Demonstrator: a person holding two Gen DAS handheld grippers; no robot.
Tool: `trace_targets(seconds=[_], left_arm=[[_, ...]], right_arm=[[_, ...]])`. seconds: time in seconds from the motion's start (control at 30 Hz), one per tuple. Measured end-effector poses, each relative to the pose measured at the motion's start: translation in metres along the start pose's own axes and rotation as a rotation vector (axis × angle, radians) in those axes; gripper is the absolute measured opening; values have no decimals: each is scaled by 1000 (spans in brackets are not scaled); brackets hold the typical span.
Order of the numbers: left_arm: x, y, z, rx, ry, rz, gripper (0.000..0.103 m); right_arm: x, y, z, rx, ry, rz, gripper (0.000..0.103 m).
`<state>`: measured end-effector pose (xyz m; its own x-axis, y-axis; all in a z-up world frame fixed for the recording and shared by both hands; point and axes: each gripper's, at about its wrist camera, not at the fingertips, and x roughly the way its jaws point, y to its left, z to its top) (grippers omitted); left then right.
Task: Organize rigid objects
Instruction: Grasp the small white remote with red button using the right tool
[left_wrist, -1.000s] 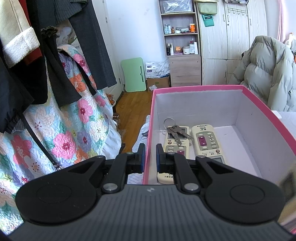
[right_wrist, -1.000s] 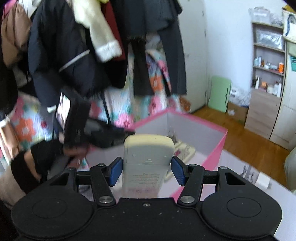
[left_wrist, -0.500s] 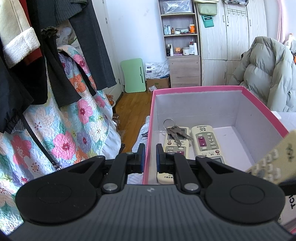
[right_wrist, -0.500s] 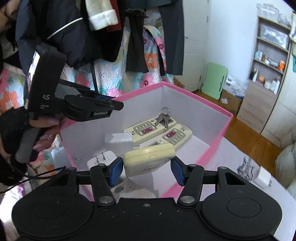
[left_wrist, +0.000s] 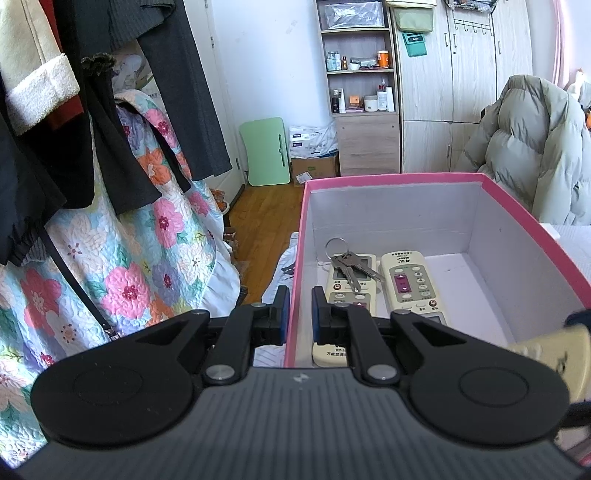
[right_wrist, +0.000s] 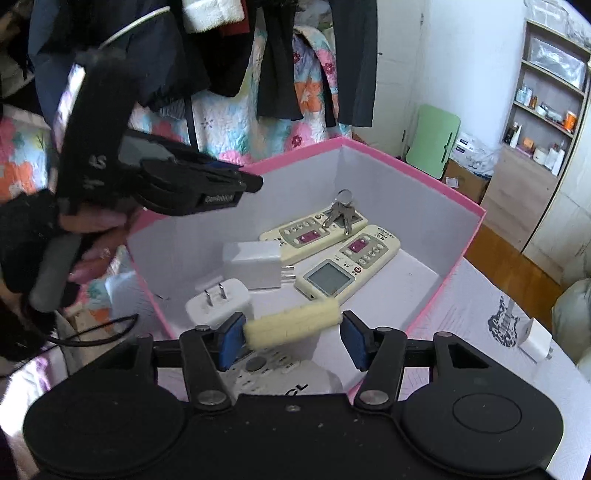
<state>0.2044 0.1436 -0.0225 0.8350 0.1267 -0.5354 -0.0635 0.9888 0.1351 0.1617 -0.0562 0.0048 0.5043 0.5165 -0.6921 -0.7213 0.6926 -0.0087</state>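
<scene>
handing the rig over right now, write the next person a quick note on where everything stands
Left gripper: shut on the pink box, clamping its left wall.
Right gripper: over the box, jaws spread; the cream remote touches only the left pad, so it looks released or nearly so.
In the box: two remotes, keys, two white chargers.
Left: settle the cream remote, then fetch the white charger outside on the cloth.

L gripper (left_wrist: 297, 314) nearly closed, pinching box wall, R gripper (right_wrist: 291, 341) jaws apart, remote loose between
</scene>
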Motion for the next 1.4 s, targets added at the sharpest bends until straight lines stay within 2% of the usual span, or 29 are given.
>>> trace_targets(seconds=[0.2,0.3,0.47,0.63,0.77,0.9,0.93,1.07,1.1,1.13,1.17,1.23,1.4], left_arm=[[0,1,0,3,1,2,10],[0,2,0,9,2,7,10],[1,2,0,7,7,11,10],[2,2,0,8,14,17,10],[2,2,0,9,18,19,10],[3,2,-1,12,21,20,10],[3,2,0,14,20,21,10],[5,4,-1,17,21,22,10],[5,3,-2,18,21,22,10],[5,4,-2,18,20,21,10],[5,3,-2,15,20,19,10],[4,2,-2,17,21,20,10],[3,1,-2,15,19,16,10]], right_arm=[[-49,-25,-7,112,-100,-38,64],[-66,-46,-23,190,-111,-85,64],[-57,-86,-65,360,12,-179,64],[-36,-99,-104,489,121,-161,64],[-27,-96,-123,557,148,-127,64],[-11,-88,-131,553,175,-171,66],[-7,-84,-130,534,159,-188,69],[9,-76,-121,453,105,-285,70],[12,-73,-118,413,107,-299,65],[12,-71,-116,375,99,-297,50],[10,-70,-115,359,88,-268,44],[7,-71,-113,358,96,-232,44],[5,-74,-115,355,102,-244,46]])
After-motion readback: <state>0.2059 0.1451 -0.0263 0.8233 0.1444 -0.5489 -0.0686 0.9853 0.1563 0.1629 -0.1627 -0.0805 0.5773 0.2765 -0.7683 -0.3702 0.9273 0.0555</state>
